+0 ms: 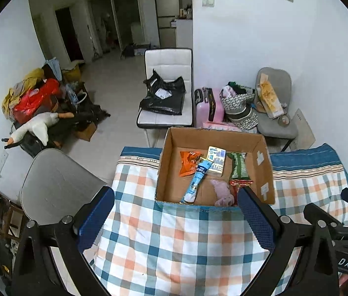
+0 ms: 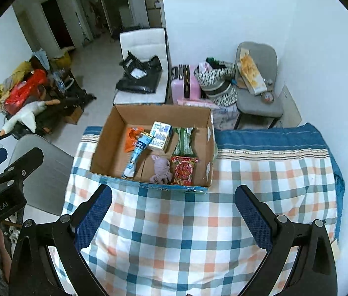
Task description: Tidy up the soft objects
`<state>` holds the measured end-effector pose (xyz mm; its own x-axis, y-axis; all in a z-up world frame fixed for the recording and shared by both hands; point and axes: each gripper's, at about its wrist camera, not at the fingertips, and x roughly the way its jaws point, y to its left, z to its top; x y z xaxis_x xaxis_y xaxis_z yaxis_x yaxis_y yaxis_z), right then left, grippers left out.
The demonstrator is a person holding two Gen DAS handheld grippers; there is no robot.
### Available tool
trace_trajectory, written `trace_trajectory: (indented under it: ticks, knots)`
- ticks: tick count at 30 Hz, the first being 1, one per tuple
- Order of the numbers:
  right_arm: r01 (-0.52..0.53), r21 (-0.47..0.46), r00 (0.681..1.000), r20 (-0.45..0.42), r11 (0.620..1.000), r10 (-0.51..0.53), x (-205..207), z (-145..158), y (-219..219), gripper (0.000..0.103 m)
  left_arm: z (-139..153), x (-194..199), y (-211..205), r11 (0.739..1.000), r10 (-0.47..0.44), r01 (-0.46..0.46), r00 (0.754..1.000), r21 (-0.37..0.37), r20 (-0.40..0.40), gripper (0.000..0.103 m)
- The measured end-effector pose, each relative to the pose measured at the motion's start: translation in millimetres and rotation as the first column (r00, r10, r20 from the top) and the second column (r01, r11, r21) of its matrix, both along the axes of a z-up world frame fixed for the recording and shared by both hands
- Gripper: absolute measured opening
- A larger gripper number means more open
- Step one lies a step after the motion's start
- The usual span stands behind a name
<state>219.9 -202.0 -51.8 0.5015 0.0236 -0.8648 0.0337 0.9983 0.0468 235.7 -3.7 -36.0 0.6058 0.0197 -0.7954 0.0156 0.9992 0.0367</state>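
An open cardboard box [image 1: 169, 157] [image 2: 105, 143] stands on the checked cloth of the table [image 1: 174, 246] [image 2: 174, 234]. Inside lie a pink plush toy [image 1: 223, 192] [image 2: 160, 167], a light blue tube pack [image 1: 197, 180] [image 2: 137, 151], an orange packet [image 1: 188, 162] [image 2: 130, 140], a white and blue carton [image 1: 216, 160] [image 2: 160, 135], a green packet [image 1: 239, 166] [image 2: 183, 143] and a red packet [image 2: 183, 170]. My left gripper [image 1: 176, 209] hovers open just before the box's near wall. My right gripper [image 2: 174, 204] is open too, a little nearer than the box. Neither holds anything.
A grey chair [image 1: 55, 185] [image 2: 43, 167] stands at the table's left. Behind the box are a white chair with a black bag [image 1: 164, 93] [image 2: 142, 76], a pink suitcase [image 1: 208, 106] [image 2: 183, 83], patterned bags [image 1: 240, 106] and a grey chair [image 1: 275, 103] [image 2: 260, 83]. A clutter pile with a plush goose [image 1: 35, 125] [image 2: 23, 118] sits left.
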Motion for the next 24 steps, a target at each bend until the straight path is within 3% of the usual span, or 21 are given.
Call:
trace_trajectory:
  ticks: [13,24]
  knots:
    - [-0.014,0.019,0.99,0.138,1.0,0.011,-76,91,-7,0.101,64,-70,-2,0.999,-0.024,0.027,0.995,-0.039,0.092,0.102]
    - [-0.001,0.021,0.985,0.174,1.0,-0.003,-103,115,-12,0.101,76,-92,0,0.999,-0.013,0.017,0.993,-0.037,0.114,0.102]
